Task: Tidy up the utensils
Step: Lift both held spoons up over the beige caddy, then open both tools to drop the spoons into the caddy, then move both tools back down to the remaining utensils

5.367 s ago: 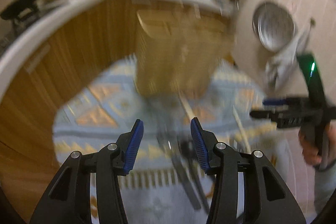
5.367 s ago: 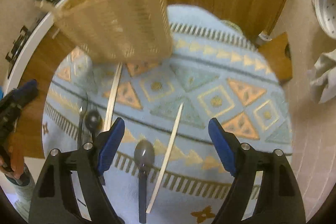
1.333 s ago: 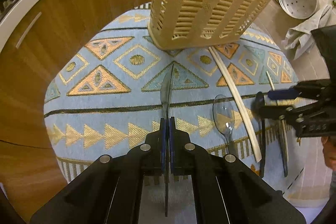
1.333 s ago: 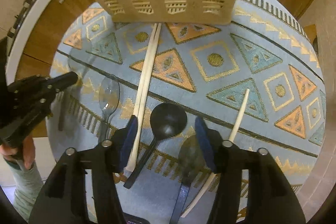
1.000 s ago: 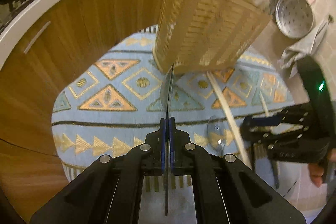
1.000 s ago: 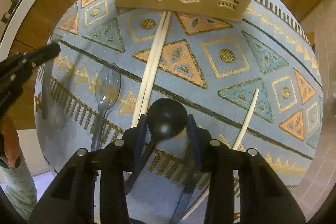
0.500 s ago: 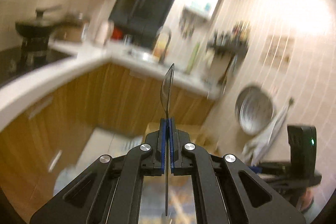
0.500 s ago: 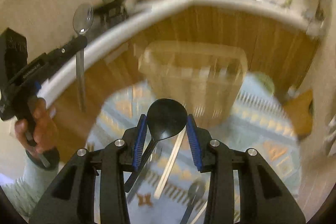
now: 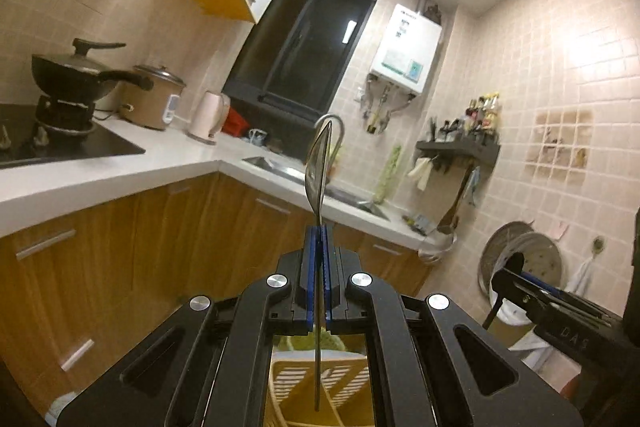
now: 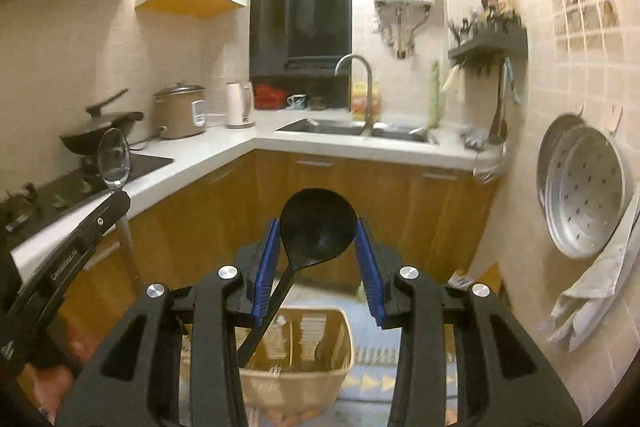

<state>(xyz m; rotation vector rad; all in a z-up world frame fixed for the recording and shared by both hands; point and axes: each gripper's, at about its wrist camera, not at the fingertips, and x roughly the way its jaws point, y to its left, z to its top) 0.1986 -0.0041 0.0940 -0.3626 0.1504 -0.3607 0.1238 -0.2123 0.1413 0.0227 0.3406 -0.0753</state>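
Observation:
My left gripper (image 9: 319, 239) is shut on a clear plastic spoon (image 9: 319, 163), held edge-on with its bowl sticking up past the fingertips and its handle hanging down behind. In the right wrist view the same clear spoon (image 10: 114, 157) and left gripper (image 10: 118, 201) show at the left. My right gripper (image 10: 318, 239) is shut on the bowl of a black plastic spoon (image 10: 318, 227), handle slanting down to the left. The beige slatted basket (image 10: 296, 375) stands on the floor below both grippers, also glimpsed through the left gripper's frame (image 9: 340, 383). The right gripper (image 9: 506, 277) juts in at the right edge.
A white L-shaped counter (image 10: 280, 143) over wooden cabinets runs ahead, with a sink (image 10: 352, 127), faucet, kettle, rice cooker and a wok on the hob (image 9: 76, 75). Steamer trays (image 10: 584, 195) and a cloth hang on the right tiled wall. A patterned blue rug (image 10: 372, 383) lies under the basket.
Both grippers rose from the rug and tilted up to face the kitchen, each carrying its spoon. The rug with the chopsticks and other utensils has dropped out of view.

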